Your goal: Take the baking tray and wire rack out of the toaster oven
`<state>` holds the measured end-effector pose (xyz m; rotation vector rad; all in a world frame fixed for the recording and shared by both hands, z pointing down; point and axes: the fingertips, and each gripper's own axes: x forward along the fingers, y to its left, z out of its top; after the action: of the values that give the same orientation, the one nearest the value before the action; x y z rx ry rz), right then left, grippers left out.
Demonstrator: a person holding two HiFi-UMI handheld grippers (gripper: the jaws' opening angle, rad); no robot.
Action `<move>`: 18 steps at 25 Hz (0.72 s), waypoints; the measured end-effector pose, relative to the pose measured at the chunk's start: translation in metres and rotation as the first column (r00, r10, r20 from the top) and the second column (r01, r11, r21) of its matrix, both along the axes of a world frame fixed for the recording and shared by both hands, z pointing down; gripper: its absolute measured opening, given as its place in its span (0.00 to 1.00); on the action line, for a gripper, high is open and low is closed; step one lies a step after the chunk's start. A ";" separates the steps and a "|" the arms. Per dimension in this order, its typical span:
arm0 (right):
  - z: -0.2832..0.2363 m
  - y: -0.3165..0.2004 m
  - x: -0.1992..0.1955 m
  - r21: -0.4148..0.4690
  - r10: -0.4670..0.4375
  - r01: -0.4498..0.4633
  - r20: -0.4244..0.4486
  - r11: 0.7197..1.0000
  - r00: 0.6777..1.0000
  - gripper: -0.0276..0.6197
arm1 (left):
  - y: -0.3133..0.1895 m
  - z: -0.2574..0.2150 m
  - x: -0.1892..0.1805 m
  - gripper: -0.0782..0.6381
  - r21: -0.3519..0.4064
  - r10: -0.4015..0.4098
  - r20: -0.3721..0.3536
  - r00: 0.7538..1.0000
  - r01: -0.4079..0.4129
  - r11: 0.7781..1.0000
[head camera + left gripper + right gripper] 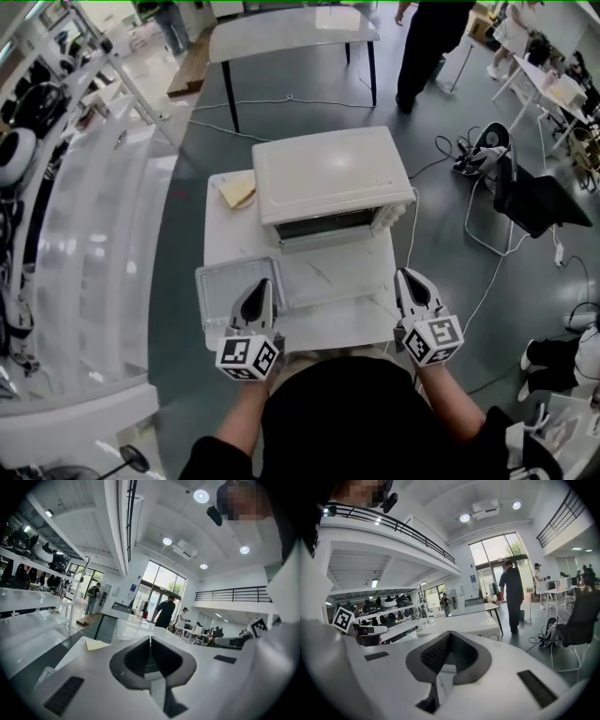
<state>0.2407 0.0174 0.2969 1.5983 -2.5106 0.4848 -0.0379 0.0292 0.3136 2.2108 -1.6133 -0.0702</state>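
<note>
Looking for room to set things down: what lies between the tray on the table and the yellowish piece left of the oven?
Nothing: the head view shows only bare white tabletop between the tray and the yellowish piece.

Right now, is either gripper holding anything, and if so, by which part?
Nothing is held. The left gripper and the right gripper each have their jaws shut together, with nothing between them.
</note>
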 end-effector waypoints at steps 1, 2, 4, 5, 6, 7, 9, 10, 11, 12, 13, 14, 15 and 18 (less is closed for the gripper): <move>-0.005 -0.003 0.009 0.013 0.011 -0.011 -0.010 1.000 1.000 0.08 | -0.004 -0.004 0.005 0.15 0.009 0.001 0.009 1.000 -0.001 1.000; -0.009 -0.006 0.018 0.026 0.019 -0.018 -0.021 0.999 1.000 0.08 | -0.008 -0.007 0.008 0.15 0.015 -0.001 0.021 1.000 0.001 1.000; -0.015 -0.012 0.033 0.046 0.027 -0.025 -0.039 0.999 0.999 0.08 | -0.015 -0.012 0.016 0.15 0.023 -0.015 0.045 0.999 0.014 1.000; -0.017 -0.014 0.039 0.052 0.028 -0.026 -0.044 0.998 0.999 0.08 | -0.018 -0.013 0.020 0.15 0.027 -0.023 0.052 0.998 0.021 0.999; -0.018 -0.016 0.045 0.055 0.027 -0.025 -0.046 0.998 0.999 0.08 | -0.020 -0.015 0.024 0.15 0.031 -0.029 0.056 0.998 0.027 0.999; -0.018 -0.018 0.050 0.058 0.024 -0.021 -0.048 0.998 0.999 0.08 | -0.022 -0.015 0.028 0.15 0.034 -0.034 0.056 0.998 0.032 0.999; -0.019 -0.021 0.059 0.063 0.016 -0.013 -0.053 0.998 0.998 0.08 | -0.025 -0.015 0.037 0.15 0.036 -0.041 0.054 0.998 0.039 0.999; -0.019 -0.022 0.062 0.065 0.013 -0.009 -0.055 0.998 0.998 0.08 | -0.026 -0.015 0.040 0.15 0.035 -0.045 0.054 0.998 0.043 0.998; -0.019 -0.023 0.064 0.067 0.010 -0.006 -0.055 0.998 0.998 0.08 | -0.026 -0.014 0.042 0.15 0.034 -0.048 0.056 0.997 0.046 0.998; -0.019 -0.024 0.066 0.068 0.008 -0.004 -0.055 0.998 0.998 0.08 | -0.026 -0.014 0.044 0.15 0.032 -0.052 0.058 0.997 0.050 0.998; -0.019 -0.025 0.067 0.069 0.005 -0.002 -0.055 0.998 0.998 0.08 | -0.026 -0.013 0.045 0.15 0.031 -0.056 0.060 0.997 0.054 0.998; -0.019 -0.026 0.067 0.071 0.003 0.001 -0.056 0.998 0.998 0.08 | -0.026 -0.012 0.046 0.15 0.029 -0.059 0.061 0.996 0.058 0.998; -0.019 -0.027 0.068 0.072 0.000 0.004 -0.056 0.997 0.998 0.08 | -0.027 -0.012 0.046 0.15 0.028 -0.062 0.062 0.996 0.061 0.998; -0.022 -0.030 0.070 0.073 -0.011 0.015 -0.060 0.997 0.998 0.08 | -0.026 -0.014 0.050 0.15 0.032 -0.062 0.050 0.997 0.061 0.998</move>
<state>0.3112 -0.0125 0.2754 1.5959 -2.5207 0.3424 0.0124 0.0029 0.2997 2.2026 -1.7189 -0.0566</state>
